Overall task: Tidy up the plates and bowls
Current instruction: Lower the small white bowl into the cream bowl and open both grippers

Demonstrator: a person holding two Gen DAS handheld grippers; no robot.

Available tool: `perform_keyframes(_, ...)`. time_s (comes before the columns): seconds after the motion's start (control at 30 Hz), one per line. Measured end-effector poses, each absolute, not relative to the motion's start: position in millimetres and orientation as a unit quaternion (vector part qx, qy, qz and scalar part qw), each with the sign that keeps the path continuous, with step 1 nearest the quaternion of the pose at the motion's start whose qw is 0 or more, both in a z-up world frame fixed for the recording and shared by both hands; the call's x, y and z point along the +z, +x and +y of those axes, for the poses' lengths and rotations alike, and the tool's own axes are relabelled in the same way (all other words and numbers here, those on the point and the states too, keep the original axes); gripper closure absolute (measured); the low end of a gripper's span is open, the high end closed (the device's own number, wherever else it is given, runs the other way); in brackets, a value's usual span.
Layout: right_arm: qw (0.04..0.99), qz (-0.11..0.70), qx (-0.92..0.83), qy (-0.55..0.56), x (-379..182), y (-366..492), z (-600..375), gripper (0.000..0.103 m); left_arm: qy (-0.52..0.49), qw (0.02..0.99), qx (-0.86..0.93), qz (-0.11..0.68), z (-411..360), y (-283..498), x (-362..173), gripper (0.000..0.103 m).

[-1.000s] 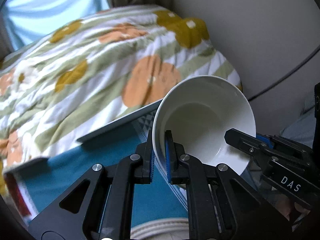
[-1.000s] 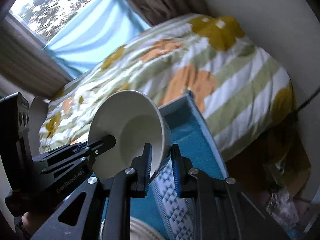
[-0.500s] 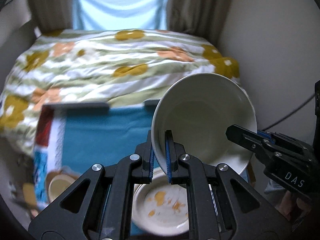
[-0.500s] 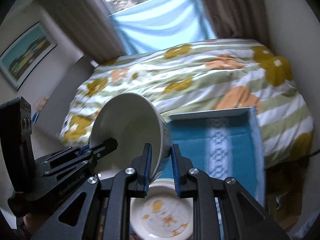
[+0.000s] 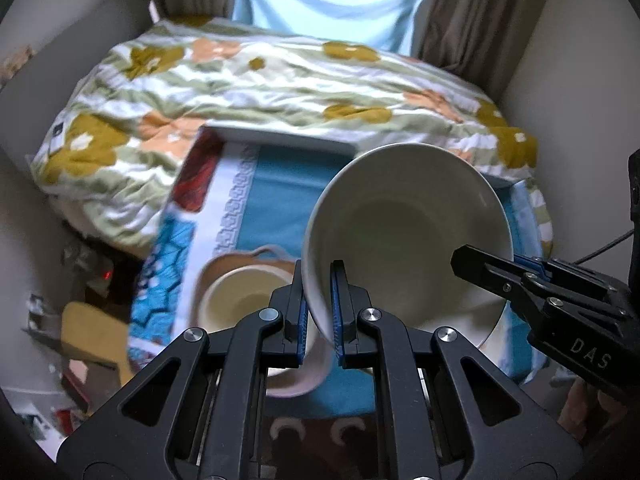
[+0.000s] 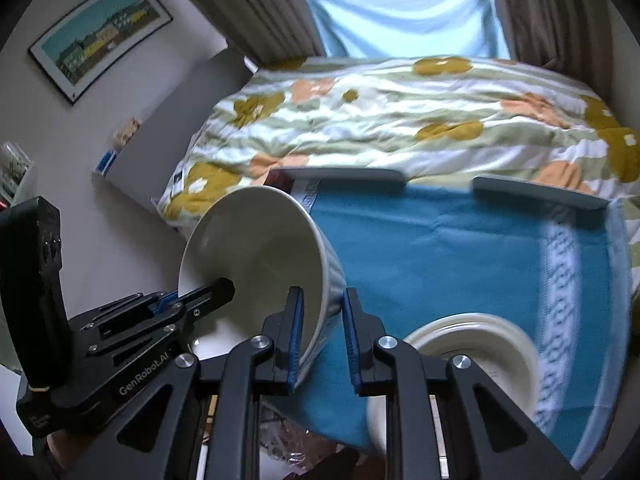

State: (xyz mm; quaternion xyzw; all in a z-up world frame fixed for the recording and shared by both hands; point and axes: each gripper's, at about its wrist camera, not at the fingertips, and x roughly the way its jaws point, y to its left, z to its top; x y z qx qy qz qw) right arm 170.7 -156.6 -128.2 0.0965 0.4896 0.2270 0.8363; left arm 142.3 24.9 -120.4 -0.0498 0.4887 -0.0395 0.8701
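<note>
A: Left wrist cam: left gripper (image 5: 319, 312) was clamped on near rim of white bowl (image 5: 408, 240), bowl tilted, held in air over teal cloth (image 5: 280, 200).

B: Right gripper (image 6: 320, 336)?

A: Clamped on same bowl's opposite rim, ribbed wall betw. pads.

B: Other dishes?

A: Cream bowl on brown plate (image 5: 224, 268) below-left on cloth; cream plate (image 6: 472, 344) below right gripper. Floral quilt (image 5: 280, 80) beyond.
</note>
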Motion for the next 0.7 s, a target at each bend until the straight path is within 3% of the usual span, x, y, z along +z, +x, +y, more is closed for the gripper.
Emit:
perform_keyframes(0.33,0.814,0.537,0.207,0.077,-192,173,-82,0.085,-0.045,0.837,-0.044,0.543,89,146,-193,0.094)
perform_keyframes(0.7,0.808,0.554,0.185,0.077,-232,172,-64,0.085,-0.013,0.820,-0.056,0.570,99,158,-238,0.093)
